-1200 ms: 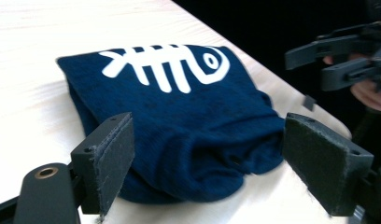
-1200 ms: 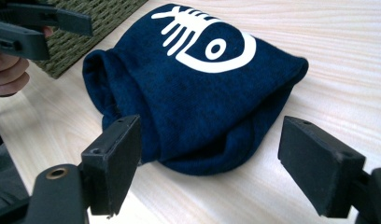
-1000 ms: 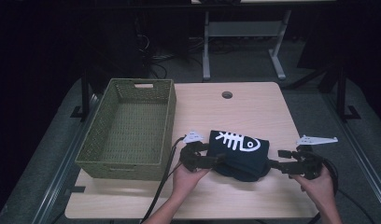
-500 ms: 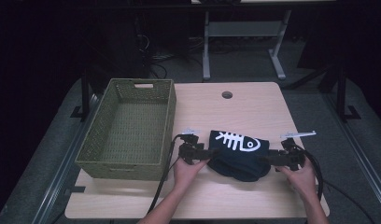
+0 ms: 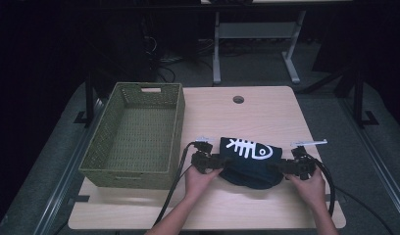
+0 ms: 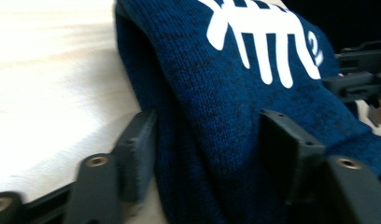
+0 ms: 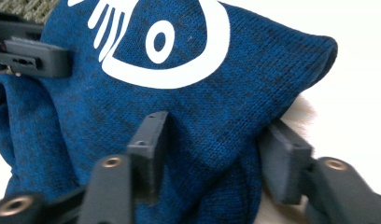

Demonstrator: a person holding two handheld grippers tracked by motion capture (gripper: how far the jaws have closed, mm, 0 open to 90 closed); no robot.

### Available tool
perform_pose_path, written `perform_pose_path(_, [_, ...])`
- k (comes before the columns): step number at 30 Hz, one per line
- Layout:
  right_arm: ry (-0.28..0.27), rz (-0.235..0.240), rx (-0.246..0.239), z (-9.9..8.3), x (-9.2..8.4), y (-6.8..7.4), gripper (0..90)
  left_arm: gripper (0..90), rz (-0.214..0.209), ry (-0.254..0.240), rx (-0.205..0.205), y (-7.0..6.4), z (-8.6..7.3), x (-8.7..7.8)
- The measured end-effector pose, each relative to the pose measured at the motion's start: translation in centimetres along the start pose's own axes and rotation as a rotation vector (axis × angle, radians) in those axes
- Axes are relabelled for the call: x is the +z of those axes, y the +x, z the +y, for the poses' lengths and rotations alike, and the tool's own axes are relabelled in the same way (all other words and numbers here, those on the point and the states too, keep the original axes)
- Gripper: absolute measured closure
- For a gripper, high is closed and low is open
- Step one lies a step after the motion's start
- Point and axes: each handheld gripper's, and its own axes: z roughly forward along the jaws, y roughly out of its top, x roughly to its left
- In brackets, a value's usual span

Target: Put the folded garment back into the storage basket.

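A dark blue knitted garment [image 5: 249,157] with a white fish-skeleton print lies folded on the near half of the wooden table [image 5: 252,115]. My left gripper [image 5: 218,160] is at the garment's left edge and my right gripper [image 5: 281,166] at its right edge. In the left gripper view the black jaws stand apart with a thick fold of the garment [image 6: 235,84] between them, so the left gripper [image 6: 207,140] is open. In the right gripper view, the right gripper [image 7: 212,140] likewise straddles a corner of the garment [image 7: 179,107], open.
A green woven basket [image 5: 180,128] stands on the table's left side, close to my left hand. A round cable hole [image 5: 238,99] sits at the table's far middle. Black cables [image 5: 176,181] trail from both grippers toward the near edge.
Both grippers have moved inward along the table onto the garment's two ends, the right one farther. The garment has bunched slightly between them.
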Motion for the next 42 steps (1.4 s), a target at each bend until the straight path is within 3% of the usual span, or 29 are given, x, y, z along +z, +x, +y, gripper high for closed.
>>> perform_pose_path(1, [-0.010, -0.003, 0.005, -0.1, 0.2, 0.0, 55.5, 47.1, -0.013, 0.000, -0.014, 0.0, -0.1, 0.0])
perform_pose_path(3, [-0.013, 0.003, 0.012, -0.1, 0.2, 0.0, 59.5, 51.3, -0.024, 0.000, -0.026, 0.0, -0.2, -0.1])
perform_pose_path(7, [-0.015, 0.042, 0.040, 0.1, 0.0, 0.0, 67.2, 60.5, -0.027, -0.006, -0.014, -0.2, -0.2, -0.3])
perform_pose_path(23, [-0.050, 0.071, -0.007, 1.7, -2.5, 2.1, 69.2, 64.5, -0.059, -0.061, 0.033, -1.8, 1.3, -2.9])
perform_pose_path(36, [-0.098, 0.134, 0.004, 3.6, -4.6, 3.0, 69.6, 64.5, -0.076, -0.094, 0.075, -3.1, 3.2, -5.1])
perform_pose_path(42, [-0.116, 0.175, 0.012, 4.1, -5.2, 3.2, 69.8, 64.4, -0.093, -0.107, 0.074, -3.3, 4.1, -6.0])
